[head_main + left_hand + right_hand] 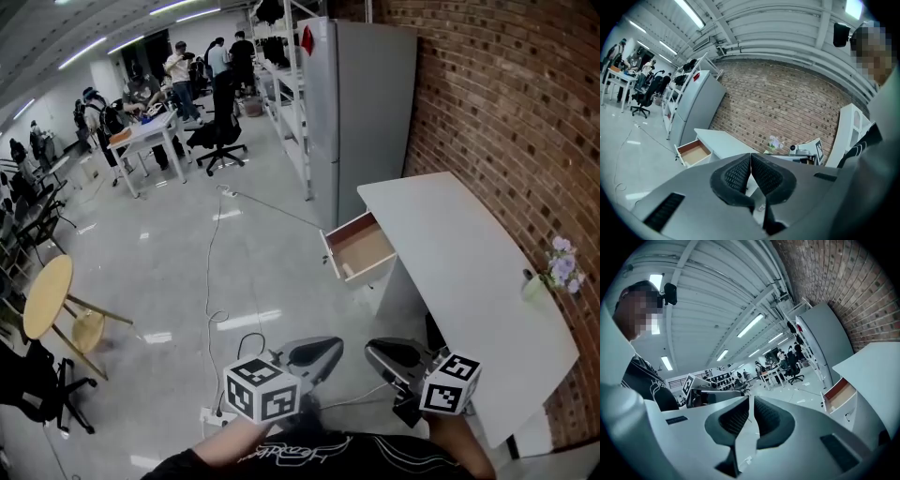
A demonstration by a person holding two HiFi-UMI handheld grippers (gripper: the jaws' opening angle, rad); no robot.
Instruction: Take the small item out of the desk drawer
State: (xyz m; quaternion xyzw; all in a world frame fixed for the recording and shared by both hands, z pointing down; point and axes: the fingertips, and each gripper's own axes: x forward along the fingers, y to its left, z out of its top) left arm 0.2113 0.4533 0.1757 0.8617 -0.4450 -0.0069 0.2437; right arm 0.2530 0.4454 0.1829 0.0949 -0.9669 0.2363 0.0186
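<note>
Two pairs of fingers (736,174) clenched, empty: left gripper (750,157), right gripper (751,401); drawer (366,246) open, small item (348,272) perhaps inside.

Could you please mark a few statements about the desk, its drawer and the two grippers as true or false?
1. The drawer of the desk stands open. True.
2. The left gripper holds the small item. False: its jaws are shut on nothing, and the item lies in the drawer.
3. Flowers stand on the desk by the brick wall. True.
4. The right gripper is inside the drawer. False: it is shut, empty and well short of the drawer.
</note>
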